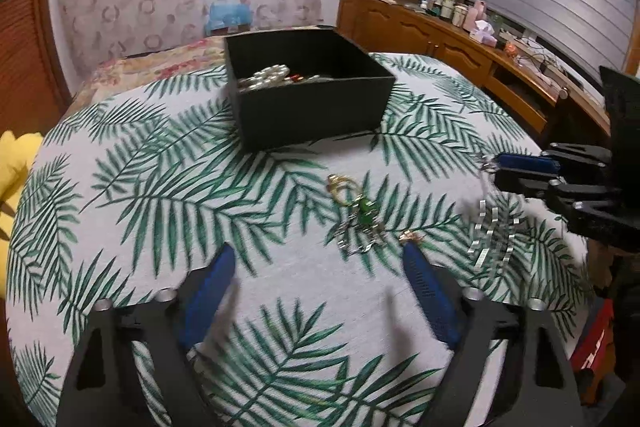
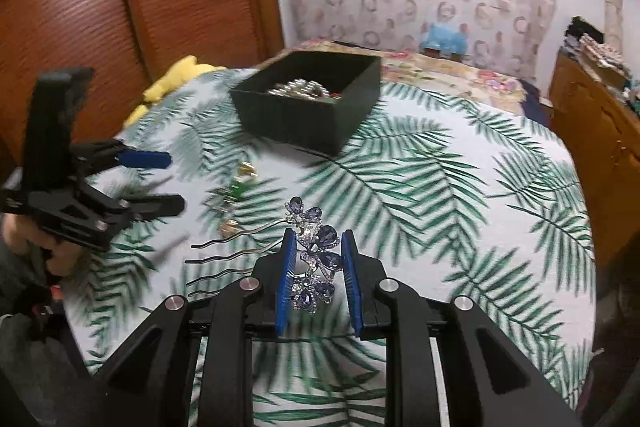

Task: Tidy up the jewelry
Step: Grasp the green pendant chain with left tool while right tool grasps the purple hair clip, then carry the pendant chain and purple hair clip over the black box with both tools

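Observation:
A black box [image 1: 308, 107] [image 2: 308, 119] holding pearls [image 1: 266, 77] stands on the palm-leaf cloth. My right gripper [image 2: 318, 243] is shut on a blue-jewelled hair comb [image 2: 316, 259], held above the cloth with its wavy prongs pointing left; its prongs show in the left wrist view [image 1: 492, 231]. My left gripper [image 1: 320, 255] [image 2: 172, 183] is open and empty, low over the cloth. Just ahead of it lie a gold ring [image 1: 340, 187], a green-stoned piece [image 1: 366, 211] [image 2: 236, 191] and a small gold piece [image 1: 410, 235] [image 2: 229, 226].
The cloth covers a bed-like surface [image 1: 200, 187]. A wooden cabinet [image 1: 440, 43] with bottles and clutter runs along the right. A yellow cushion [image 1: 12, 163] lies at the left edge. Wooden shutter doors [image 2: 120, 7] stand behind.

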The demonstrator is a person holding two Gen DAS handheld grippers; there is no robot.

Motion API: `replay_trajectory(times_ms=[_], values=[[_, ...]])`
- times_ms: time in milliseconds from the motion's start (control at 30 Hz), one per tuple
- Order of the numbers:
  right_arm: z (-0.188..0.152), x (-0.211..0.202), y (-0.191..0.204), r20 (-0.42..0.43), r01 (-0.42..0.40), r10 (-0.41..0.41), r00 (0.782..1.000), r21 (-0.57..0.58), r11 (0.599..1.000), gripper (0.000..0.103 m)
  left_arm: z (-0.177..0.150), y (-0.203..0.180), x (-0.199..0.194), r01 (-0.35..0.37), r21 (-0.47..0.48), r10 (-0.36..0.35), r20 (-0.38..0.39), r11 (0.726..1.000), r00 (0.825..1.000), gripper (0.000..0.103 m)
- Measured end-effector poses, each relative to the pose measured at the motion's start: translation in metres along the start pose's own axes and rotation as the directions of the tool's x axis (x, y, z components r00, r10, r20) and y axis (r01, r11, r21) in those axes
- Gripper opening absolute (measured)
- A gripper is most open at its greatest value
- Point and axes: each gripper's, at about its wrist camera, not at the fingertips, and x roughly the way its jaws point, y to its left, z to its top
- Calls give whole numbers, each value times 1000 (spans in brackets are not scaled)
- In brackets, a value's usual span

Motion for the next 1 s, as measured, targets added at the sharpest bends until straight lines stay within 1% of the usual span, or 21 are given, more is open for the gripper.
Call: replay_trajectory(times_ms=[33, 100, 133, 233, 333, 500, 667, 767, 800, 833, 900, 1000], values=[[-2, 2, -2, -3, 1, -1, 1000, 6, 1000, 25, 2, -3, 1, 11, 2, -11, -2, 1000, 1000, 68], [-4, 4, -5, -9, 5, -4, 1000, 15, 1000, 25, 6, -8, 4, 29, 9, -29, -7, 1000, 1000, 63], [-4, 5, -6, -11, 6, -6, 1000, 16, 1000, 25, 9, -11, 7, 39, 18, -38, -9, 999, 999, 57], [-4, 6, -8, -8, 6, -6, 1000, 20, 1000, 25, 13, -18, 15, 45, 30, -44, -25, 999, 999, 43], [-5, 6, -9, -2, 2, -2, 1000, 25, 1000, 25, 18, -22, 23, 53, 30, -52, -39, 998, 998, 33], [-5, 5, -9, 0, -2, 2, 1000, 27, 1000, 25, 21, -23, 35, 30, 27, -28, -59, 999, 998, 32], [-3, 4, -8, 0, -4, 4, 1000, 25, 1000, 25, 20, -25, 36, 22, 33, -20, -53, 999, 998, 32], [-2, 4, -6, 2, -6, 6, 1000, 21, 1000, 25, 17, -26, 35, 10, 46, -8, -49, 999, 999, 22], [-1, 3, -4, 3, -8, 8, 1000, 21, 1000, 25, 16, -25, 34, 17, 45, -15, -49, 999, 999, 17], [0, 3, -3, 4, -9, 9, 1000, 19, 1000, 25, 15, -24, 33, 27, 41, -25, -49, 999, 998, 15], [2, 3, -1, 4, -10, 10, 1000, 14, 1000, 25, 13, -21, 31, 38, 30, -37, -43, 999, 998, 15], [5, 3, 2, 5, -12, 12, 1000, 9, 1000, 25, 12, -19, 26, 35, 28, -34, -27, 999, 999, 14]])
